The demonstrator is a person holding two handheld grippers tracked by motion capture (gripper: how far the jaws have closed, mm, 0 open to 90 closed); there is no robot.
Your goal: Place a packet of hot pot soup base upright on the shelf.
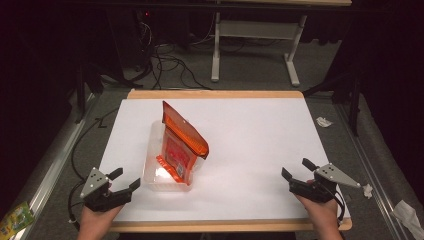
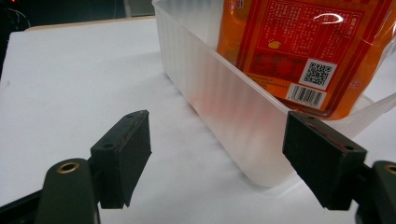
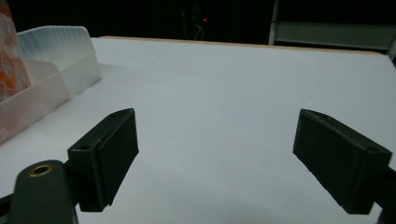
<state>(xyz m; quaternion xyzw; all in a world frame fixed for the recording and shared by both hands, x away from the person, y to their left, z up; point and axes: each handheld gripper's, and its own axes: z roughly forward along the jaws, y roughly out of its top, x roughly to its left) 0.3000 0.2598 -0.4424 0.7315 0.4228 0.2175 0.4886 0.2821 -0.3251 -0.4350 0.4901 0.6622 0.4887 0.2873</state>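
An orange and red snack bag (image 1: 181, 145) stands upright inside a clear plastic bin (image 1: 151, 172) left of the table's middle. In the left gripper view the bag (image 2: 299, 46) shows a barcode and QR code behind the bin's translucent wall (image 2: 233, 116). My left gripper (image 1: 125, 180) rests at the front left corner, open and empty, just short of the bin's near corner. At the front right my right gripper (image 1: 297, 170) is open and empty over bare white table; its own view puts the bin (image 3: 46, 74) far off to the left.
The white board (image 1: 250, 135) lies on a wooden table. Cables (image 1: 170, 65) and a desk frame (image 1: 255, 45) stand on the floor beyond it. Crumpled paper (image 1: 407, 212) lies on the floor at the right, a green packet (image 1: 15, 219) at the left.
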